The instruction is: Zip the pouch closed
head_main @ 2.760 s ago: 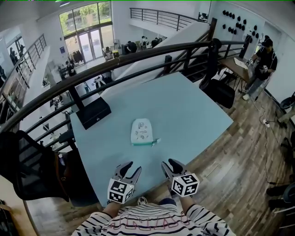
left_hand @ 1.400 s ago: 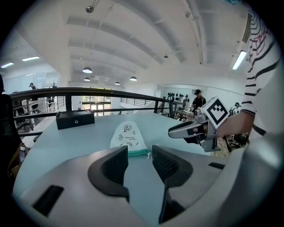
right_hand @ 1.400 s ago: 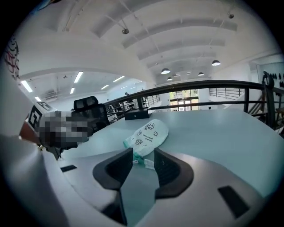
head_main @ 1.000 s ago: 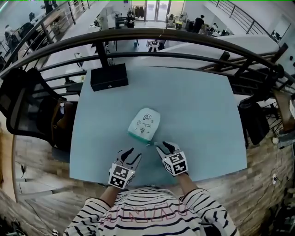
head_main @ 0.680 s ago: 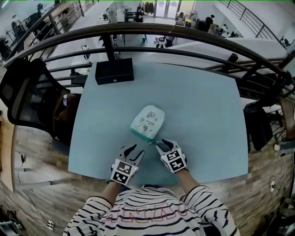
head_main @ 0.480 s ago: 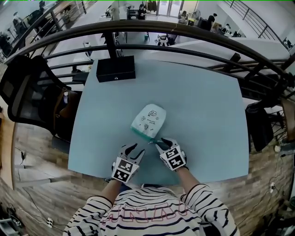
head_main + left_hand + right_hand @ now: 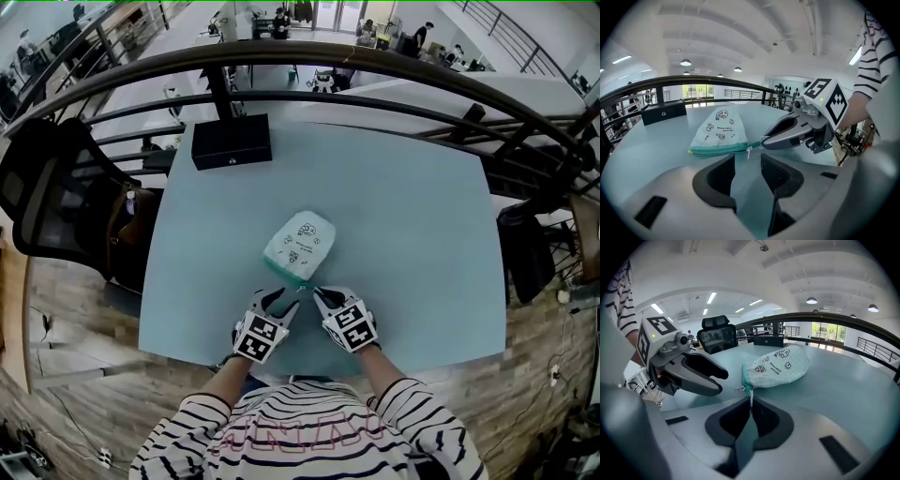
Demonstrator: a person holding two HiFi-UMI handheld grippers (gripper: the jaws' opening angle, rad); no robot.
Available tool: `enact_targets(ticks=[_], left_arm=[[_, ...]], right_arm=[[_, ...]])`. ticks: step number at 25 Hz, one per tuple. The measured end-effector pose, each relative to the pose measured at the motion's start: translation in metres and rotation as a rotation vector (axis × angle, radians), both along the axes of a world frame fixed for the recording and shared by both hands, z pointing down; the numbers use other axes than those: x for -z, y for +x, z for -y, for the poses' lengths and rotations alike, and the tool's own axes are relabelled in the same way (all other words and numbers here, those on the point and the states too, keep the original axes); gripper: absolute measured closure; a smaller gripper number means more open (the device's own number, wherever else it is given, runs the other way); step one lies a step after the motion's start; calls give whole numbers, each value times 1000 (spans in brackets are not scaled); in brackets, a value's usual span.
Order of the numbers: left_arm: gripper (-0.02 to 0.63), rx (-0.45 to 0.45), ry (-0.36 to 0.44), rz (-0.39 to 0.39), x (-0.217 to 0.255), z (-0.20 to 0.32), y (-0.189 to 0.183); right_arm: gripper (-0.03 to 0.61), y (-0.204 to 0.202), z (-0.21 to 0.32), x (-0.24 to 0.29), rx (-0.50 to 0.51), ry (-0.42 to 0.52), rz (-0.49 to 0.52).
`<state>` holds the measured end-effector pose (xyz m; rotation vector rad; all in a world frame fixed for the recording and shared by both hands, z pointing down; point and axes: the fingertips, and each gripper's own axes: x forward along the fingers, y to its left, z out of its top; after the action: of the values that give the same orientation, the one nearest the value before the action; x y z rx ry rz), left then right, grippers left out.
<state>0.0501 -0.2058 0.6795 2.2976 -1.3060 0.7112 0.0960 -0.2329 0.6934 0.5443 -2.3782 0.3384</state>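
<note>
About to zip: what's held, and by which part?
Right gripper, jaws just closed, pinches the pouch by its zipper-end tab. Left gripper holds nothing.

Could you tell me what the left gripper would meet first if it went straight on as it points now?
Probably the zipper pull on the pouch's teal edge, lying just ahead of the left gripper's open jaws, though depth is uncertain.

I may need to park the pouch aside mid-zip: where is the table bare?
Bare: the wide right half of the table, between pouch and right edge; also the stretch between pouch and black box. Crowded: the near edge, where the left gripper, jaws apart, and right gripper, jaws just closed on the pouch's end, meet.
</note>
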Motion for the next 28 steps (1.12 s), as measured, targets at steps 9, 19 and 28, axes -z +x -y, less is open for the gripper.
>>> enact_targets(ticks=[9, 19, 28], left_arm=[[462, -6, -10, -33, -5, 14, 7], [463, -24, -2, -72, 2, 23, 16], [508, 20, 7, -50, 5, 25, 5]], right_arm=[[540, -7, -7, 25, -12, 10, 58], [541, -11, -8, 29, -29, 7, 58], [541, -12, -11, 34, -70, -7, 63]])
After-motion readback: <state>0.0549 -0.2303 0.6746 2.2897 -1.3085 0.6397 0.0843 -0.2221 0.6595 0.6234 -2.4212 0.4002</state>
